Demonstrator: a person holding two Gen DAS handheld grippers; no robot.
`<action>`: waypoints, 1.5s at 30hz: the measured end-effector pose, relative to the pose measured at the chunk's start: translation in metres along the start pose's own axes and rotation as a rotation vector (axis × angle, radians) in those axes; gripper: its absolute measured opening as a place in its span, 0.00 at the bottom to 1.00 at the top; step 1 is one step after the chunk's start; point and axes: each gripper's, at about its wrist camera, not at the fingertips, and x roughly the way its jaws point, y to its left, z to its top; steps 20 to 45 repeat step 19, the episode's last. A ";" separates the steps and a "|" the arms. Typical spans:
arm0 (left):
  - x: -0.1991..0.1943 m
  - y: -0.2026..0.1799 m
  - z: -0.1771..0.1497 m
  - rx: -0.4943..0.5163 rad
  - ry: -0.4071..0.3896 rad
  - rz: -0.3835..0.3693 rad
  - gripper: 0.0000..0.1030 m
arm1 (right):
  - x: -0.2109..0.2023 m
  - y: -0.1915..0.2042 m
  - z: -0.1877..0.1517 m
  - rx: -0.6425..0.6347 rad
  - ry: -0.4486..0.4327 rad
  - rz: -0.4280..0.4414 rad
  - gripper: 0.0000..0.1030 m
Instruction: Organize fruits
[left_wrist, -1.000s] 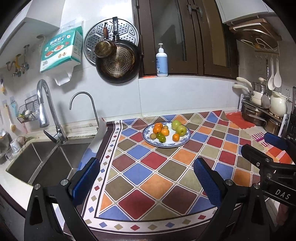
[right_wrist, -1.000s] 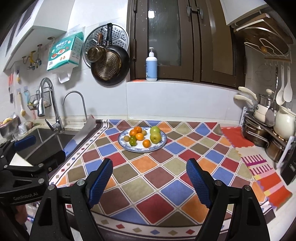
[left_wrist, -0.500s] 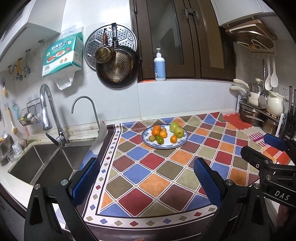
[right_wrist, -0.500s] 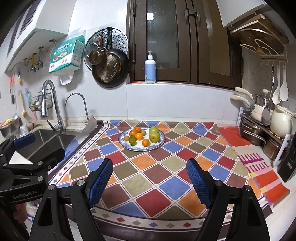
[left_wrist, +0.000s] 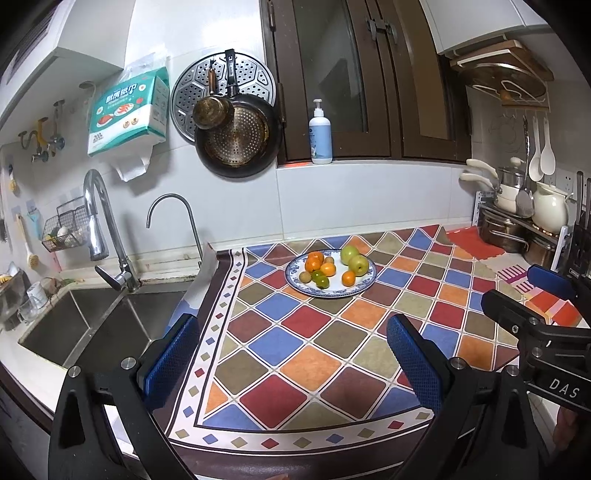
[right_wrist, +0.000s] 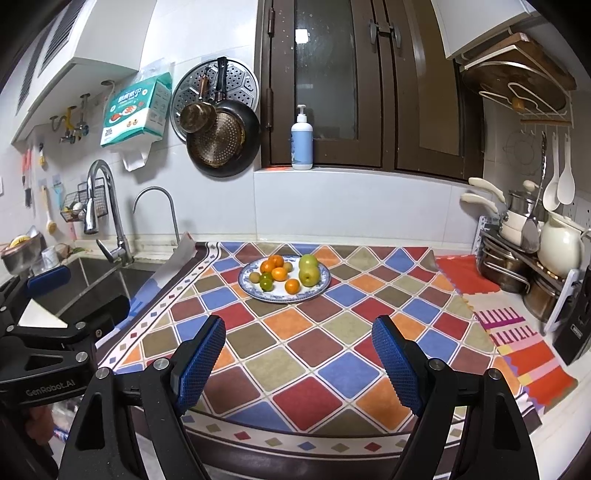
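Kitchen wall, "200"-marked tissue pack

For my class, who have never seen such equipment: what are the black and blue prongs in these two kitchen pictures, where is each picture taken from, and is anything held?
They are handheld grippers, one in each of a person's hands. Each picture comes from a camera on one gripper, looking along its two fingers. The left gripper and right gripper both stand open and hold nothing. Ahead, on a chequered mat, a blue-rimmed plate carries two green apples, small oranges and other small fruits. A sink lies to the left.
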 end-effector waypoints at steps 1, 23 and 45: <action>0.000 0.000 0.000 0.001 0.000 0.001 1.00 | 0.000 0.000 0.000 0.001 0.000 0.000 0.80; 0.005 -0.001 0.000 -0.001 0.014 0.000 1.00 | 0.001 -0.001 0.002 0.003 0.012 0.002 0.80; 0.005 -0.001 0.000 -0.001 0.014 0.000 1.00 | 0.001 -0.001 0.002 0.003 0.012 0.002 0.80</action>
